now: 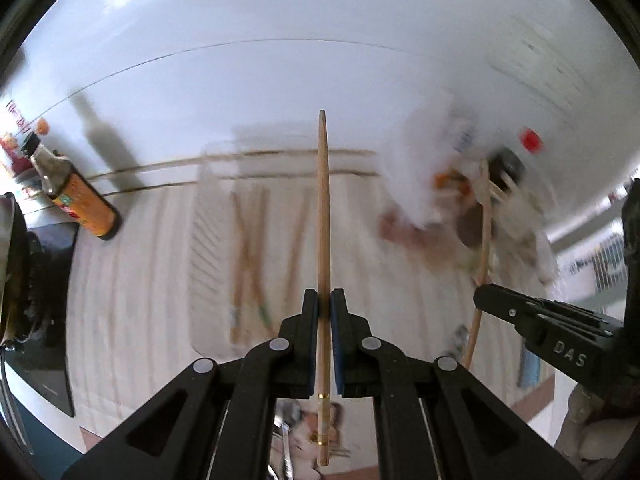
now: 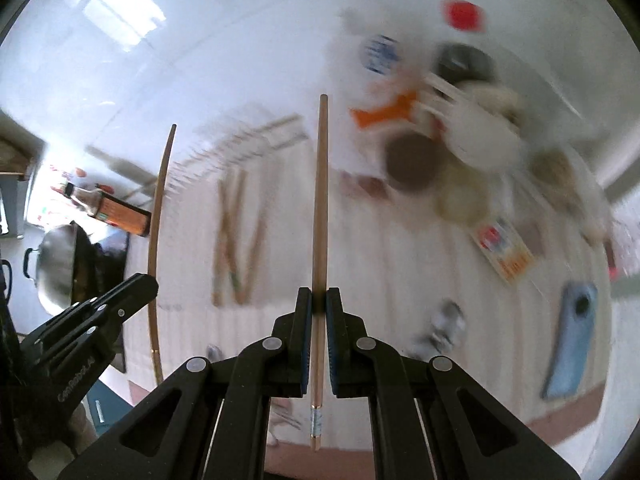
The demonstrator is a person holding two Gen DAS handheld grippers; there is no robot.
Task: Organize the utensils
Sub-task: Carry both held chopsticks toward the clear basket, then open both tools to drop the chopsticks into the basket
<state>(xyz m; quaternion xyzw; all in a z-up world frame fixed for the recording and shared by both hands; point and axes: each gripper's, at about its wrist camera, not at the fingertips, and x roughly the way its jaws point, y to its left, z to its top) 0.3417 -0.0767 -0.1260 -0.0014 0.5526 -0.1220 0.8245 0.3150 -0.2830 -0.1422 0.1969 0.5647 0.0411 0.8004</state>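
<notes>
Two grippers each pinch a single wooden chopstick. From the left wrist, the left gripper [image 1: 324, 308] is clamped on a chopstick [image 1: 323, 208] that runs straight out past its fingertips; beyond them lies a blurred clear tray [image 1: 208, 240] holding more chopsticks [image 1: 250, 256], and a sauce bottle [image 1: 76, 196] stands far left. From the right wrist, the right gripper [image 2: 319, 306] grips its own chopstick [image 2: 320, 200] the same way, with the left gripper [image 2: 92, 320] and its chopstick [image 2: 156, 220] off to the fingers' left.
</notes>
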